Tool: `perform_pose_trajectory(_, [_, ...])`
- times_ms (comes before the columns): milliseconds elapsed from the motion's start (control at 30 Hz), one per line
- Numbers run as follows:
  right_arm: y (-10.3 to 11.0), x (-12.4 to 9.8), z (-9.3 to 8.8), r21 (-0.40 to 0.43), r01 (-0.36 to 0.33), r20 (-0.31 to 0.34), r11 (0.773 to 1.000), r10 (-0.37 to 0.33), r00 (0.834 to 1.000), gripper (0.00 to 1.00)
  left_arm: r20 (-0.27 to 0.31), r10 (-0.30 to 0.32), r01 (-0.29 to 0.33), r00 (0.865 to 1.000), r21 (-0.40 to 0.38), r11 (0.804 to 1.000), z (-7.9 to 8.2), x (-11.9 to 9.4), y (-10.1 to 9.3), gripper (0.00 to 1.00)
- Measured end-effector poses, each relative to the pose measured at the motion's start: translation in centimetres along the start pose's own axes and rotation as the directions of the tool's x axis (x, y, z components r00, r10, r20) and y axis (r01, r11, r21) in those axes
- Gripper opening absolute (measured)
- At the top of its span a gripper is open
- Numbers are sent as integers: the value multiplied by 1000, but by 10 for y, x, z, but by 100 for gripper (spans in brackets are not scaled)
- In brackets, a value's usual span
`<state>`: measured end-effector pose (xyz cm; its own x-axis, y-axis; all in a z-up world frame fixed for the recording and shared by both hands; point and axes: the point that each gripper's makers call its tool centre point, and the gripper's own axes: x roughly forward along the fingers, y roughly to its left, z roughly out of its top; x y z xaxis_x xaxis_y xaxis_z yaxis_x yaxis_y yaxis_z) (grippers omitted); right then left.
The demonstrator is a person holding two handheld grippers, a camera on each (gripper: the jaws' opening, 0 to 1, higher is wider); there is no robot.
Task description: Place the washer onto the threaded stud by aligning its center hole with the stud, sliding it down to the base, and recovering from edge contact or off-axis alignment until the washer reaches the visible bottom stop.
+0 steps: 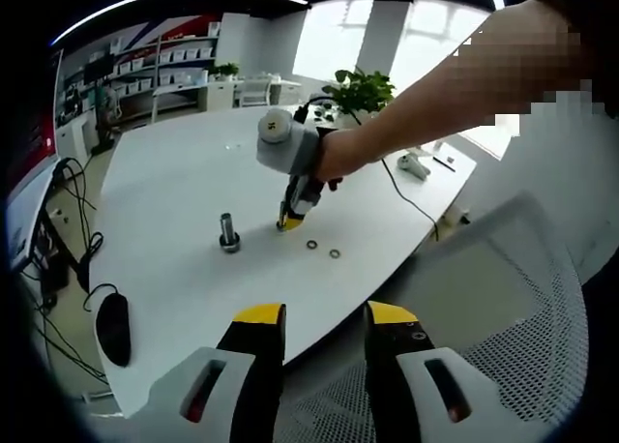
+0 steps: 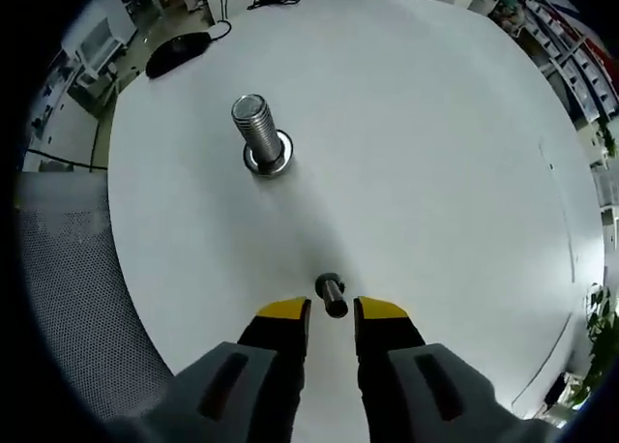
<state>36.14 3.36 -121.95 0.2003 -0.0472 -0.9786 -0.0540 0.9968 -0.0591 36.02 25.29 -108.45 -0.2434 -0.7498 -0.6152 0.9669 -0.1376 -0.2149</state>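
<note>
Setting: a bright workshop-office with shelving, windows and a potted plant at the far end; work surface a large white table, a mesh chair back at its near edge, a black computer mouse at one corner.

Item 1, threaded stud: a steel bolt standing upright on a wider round base, well ahead of the right gripper's fingers and off to their left. In the left gripper view it stood at, just beside the right gripper's tips.

Item 2, washers: two small dark rings and lay flat on the table, near the right gripper's tips on the side away from the stud, apart from each other.

Item 3, small dark metal piece: lay just beyond the right gripper's yellow fingertips, between their lines; whether it was a washer on edge or a short pin could not be told.

Item 4, right gripper: fingers parted, grasping nothing, tips low over the table; held by a person's hand.

Item 5, left gripper: fingers parted and empty, held back at the table's near edge.

Handling judgement: a washer would be light, rigid and thin, likely slippery on the smooth top and hard to lift flat; best pinched across its outer rim, leaving the centre hole free for the stud.
</note>
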Motion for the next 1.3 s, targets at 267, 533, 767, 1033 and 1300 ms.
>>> perform_pose_trajectory(267, [16,-8,-28,5,2,-30,1000,-2,1000,23,-3,1,-1,1000,2,1000,-1,0,1,30])
perform_pose_trajectory(533, [27,-9,-56,-13,-36,-67,999,35,997,27,-14,-4,4,1000,6,1000,-3,2,-1,30])
perform_pose_trajectory(767, [57,-13,-65,7,-150,-15,989,150,989,30,-19,-4,4,1000,6,1000,-3,1,-1,30])
perform_pose_trajectory(1033, [58,-4,-68,-48,-136,-17,990,135,991,29,-25,0,0,1000,3,1000,-7,3,1,30])
perform_pose_trajectory(1300, [63,1,-72,-149,-114,-51,982,107,993,26,-20,4,-4,1000,3,1000,-7,4,3,30])
